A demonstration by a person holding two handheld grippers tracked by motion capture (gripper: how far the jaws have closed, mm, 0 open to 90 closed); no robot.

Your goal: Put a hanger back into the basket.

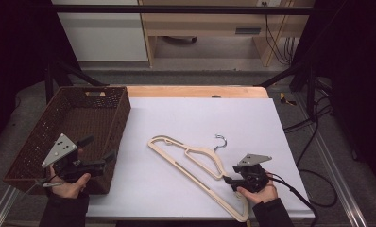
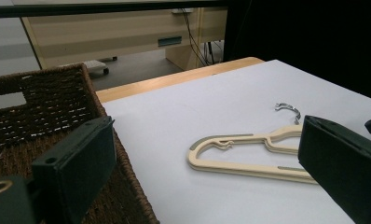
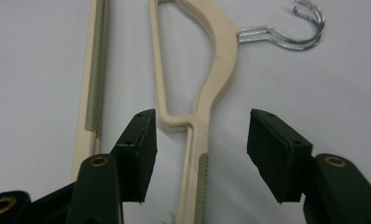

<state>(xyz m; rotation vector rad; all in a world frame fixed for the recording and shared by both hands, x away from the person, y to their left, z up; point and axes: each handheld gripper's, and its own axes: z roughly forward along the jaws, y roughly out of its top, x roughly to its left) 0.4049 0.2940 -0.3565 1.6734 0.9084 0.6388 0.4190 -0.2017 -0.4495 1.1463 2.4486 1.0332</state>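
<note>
Black jaws of the right claw (image 3: 200, 156) are seen at the bottom of the right gripper view, set either side of the upper arm of the cream plastic clothes hanger (image 3: 207, 84) with its metal hook, not yet pressed on it. Nothing has been lifted: the hanger (image 1: 195, 170) lies flat on the white counter (image 1: 186, 118), lower centre of the high view. Gripping and carrying remain, judged so. At lower left the left claw (image 1: 97, 152) is held released over the brown woven basket (image 1: 30, 142).

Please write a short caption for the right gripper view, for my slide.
Open right claw straddling the upper bar of a cream hanger lying on the white table, pads not yet touching.
</note>
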